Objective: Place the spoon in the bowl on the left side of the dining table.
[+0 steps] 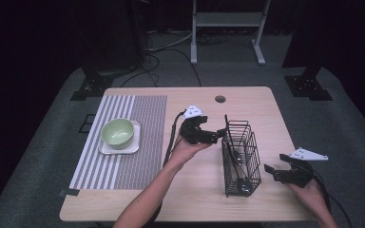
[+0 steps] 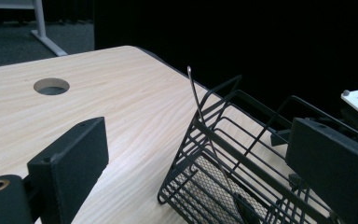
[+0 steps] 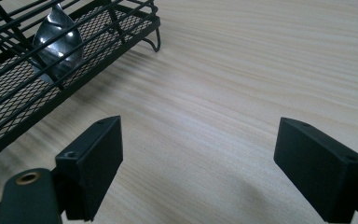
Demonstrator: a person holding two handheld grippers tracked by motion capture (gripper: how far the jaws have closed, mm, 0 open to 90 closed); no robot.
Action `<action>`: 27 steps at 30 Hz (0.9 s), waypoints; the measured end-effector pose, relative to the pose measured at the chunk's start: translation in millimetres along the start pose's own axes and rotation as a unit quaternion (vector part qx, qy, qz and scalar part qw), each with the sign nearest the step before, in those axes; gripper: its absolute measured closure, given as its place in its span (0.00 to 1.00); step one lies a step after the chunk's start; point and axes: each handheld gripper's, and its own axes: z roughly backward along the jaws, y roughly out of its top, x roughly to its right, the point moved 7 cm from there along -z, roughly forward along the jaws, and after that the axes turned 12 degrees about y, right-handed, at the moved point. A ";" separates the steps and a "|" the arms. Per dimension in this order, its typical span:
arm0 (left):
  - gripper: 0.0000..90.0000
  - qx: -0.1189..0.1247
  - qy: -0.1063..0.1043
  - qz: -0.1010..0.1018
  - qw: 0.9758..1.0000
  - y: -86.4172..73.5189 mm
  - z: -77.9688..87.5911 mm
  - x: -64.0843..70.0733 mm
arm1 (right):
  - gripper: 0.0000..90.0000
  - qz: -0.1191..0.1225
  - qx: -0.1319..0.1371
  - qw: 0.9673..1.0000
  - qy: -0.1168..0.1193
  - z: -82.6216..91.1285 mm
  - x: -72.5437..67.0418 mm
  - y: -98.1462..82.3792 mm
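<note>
Nearest the person, at about five o'clock on the surface, the right gripper rests low with its jaws wide apart and nothing between them; the right gripper view shows bare wood ahead of it and the wire basket off to its side, well apart.

The basket stands right of centre, at about four o'clock, with its long side running away from the person. Inside it lies a spoon, bowl down against the mesh floor, and a thin metal handle leans up and out over the basket's far rim.

At the basket's far end, near the centre of the surface, the left gripper hovers just beside the rim. Its jaws are apart, one on each side of the basket's corner, with the leaning handle between them but not yet touched.

The step in hand looks like reaching for that handle to lift the utensil out. The next move calls for bringing the left gripper's jaws in on the thin handle above the rim, clear of the wires, closing on it, then drawing it upward along its own lean.

Farther off, at nine o'clock, a green bowl sits on a white square plate on a striped mat, a likely place for the utensil.
</note>
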 end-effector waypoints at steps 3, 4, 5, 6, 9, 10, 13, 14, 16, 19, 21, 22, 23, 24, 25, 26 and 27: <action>0.05 -0.001 -0.002 0.000 1.000 1.6 -2.6 1.2 | 0.16 -0.001 0.002 1.000 0.000 0.9 0.4 0.1; 0.05 -0.001 -0.002 0.000 1.000 1.9 -3.7 1.8 | 0.16 -0.001 0.002 1.000 0.000 1.1 0.7 0.1; 0.06 0.000 -0.003 -0.001 1.000 2.2 -4.8 2.3 | 0.16 -0.001 0.002 1.000 -0.001 1.3 0.7 0.1; 0.06 -0.002 -0.003 0.000 1.000 2.1 -5.5 2.7 | 0.16 -0.001 0.003 1.000 0.000 1.3 0.8 0.1; 0.06 -0.005 -0.003 -0.002 1.000 2.5 -9.1 3.6 | 0.16 -0.002 0.001 1.000 0.000 0.9 0.5 -0.2; 0.07 -0.006 -0.004 -0.002 1.000 2.8 -10.0 4.2 | 0.16 -0.002 0.002 1.000 0.001 0.8 0.5 0.1; 0.10 -0.009 -0.005 -0.003 1.000 2.9 -13.6 4.9 | 0.16 -0.004 0.007 1.000 -0.002 1.1 1.1 2.1; 0.10 -0.011 -0.006 -0.002 1.000 2.9 -15.1 5.0 | 0.16 -0.004 0.007 1.000 -0.002 1.0 1.1 2.2; 0.10 -0.010 -0.008 0.002 1.000 3.8 -17.4 5.2 | 0.16 -0.005 0.005 1.000 0.000 0.3 0.8 1.3; 0.13 -0.011 -0.010 0.003 1.000 5.1 -19.9 6.1 | 0.16 -0.006 0.005 1.000 0.000 0.5 0.9 1.2; 0.14 -0.008 -0.014 0.004 1.000 6.4 -21.5 7.9 | 0.16 -0.005 0.006 1.000 0.000 0.7 0.8 1.6; 0.15 -0.006 -0.014 0.002 1.000 7.1 -21.9 8.8 | 0.16 -0.005 0.006 1.000 0.000 1.0 0.8 1.8; 0.16 -0.005 -0.015 -0.002 1.000 8.2 -22.6 10.4 | 0.16 -0.006 0.007 1.000 0.000 1.2 0.7 1.8; 0.16 -0.005 -0.016 -0.003 1.000 9.2 -23.0 11.3 | 0.16 -0.005 0.007 1.000 0.000 1.5 0.8 1.8; 0.17 -0.004 -0.017 -0.003 1.000 10.1 -23.1 12.1 | 0.16 -0.006 0.008 1.000 0.000 1.6 0.9 1.8; 0.20 -0.002 -0.019 -0.007 1.000 11.2 -23.1 12.6 | 0.16 -0.006 0.008 1.000 0.000 1.6 0.8 1.9; 0.22 -0.002 -0.017 -0.008 1.000 12.5 -23.5 13.5 | 0.16 -0.006 0.008 1.000 0.001 1.6 0.7 1.9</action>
